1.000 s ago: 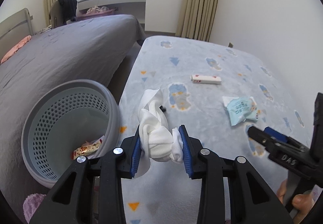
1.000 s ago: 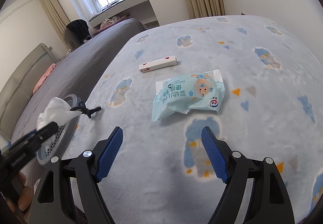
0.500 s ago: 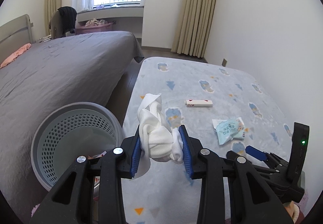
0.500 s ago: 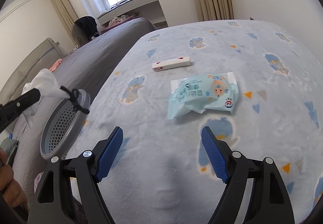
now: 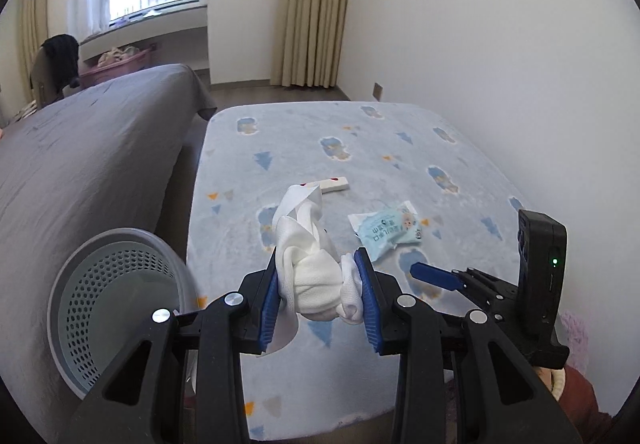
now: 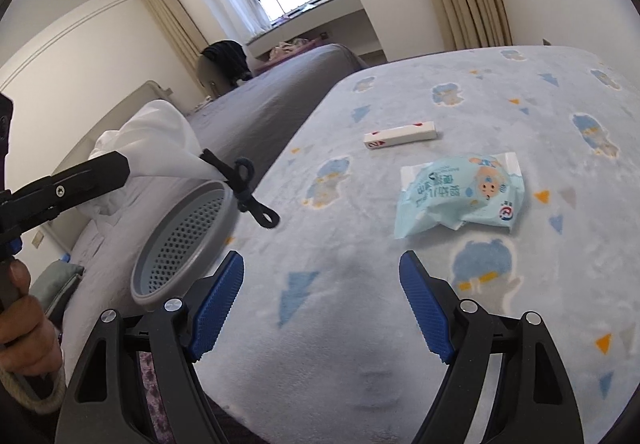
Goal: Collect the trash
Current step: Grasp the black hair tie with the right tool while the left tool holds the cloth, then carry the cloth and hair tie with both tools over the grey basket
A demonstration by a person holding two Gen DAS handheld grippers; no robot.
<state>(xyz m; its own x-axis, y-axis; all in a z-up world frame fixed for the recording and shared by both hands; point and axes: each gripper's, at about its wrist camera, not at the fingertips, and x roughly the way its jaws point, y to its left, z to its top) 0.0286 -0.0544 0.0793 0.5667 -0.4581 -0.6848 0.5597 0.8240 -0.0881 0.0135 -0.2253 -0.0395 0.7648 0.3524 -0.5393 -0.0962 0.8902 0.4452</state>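
Left gripper (image 5: 319,294) clamped on white wadded cloth (image 5: 310,264), blue pads pressed into both sides of the bundle; loose tail standing up and far from the pads, black cord (image 6: 248,192) dangling off it in right wrist view. Held up off the blue patterned blanket (image 5: 400,172), clear of the surface. Grey perforated bin (image 5: 116,308) down and to the left of the clamped wad, beside the blanket's left edge, mouth tilted toward the camera; contents not readable. Judged next move: swing left and down over the rim, then release; bin nearer the left claw than the right. Right gripper (image 6: 320,304) spread wide, nothing between its pads, hovering low over the near blanket. Blue wipes packet (image 6: 458,196) lying flat, far and slightly right of that claw, long axis roughly left-right. White slim box (image 6: 400,135) farther still, long axis also left-right. Both remain uncollected; right claw the nearer for each.
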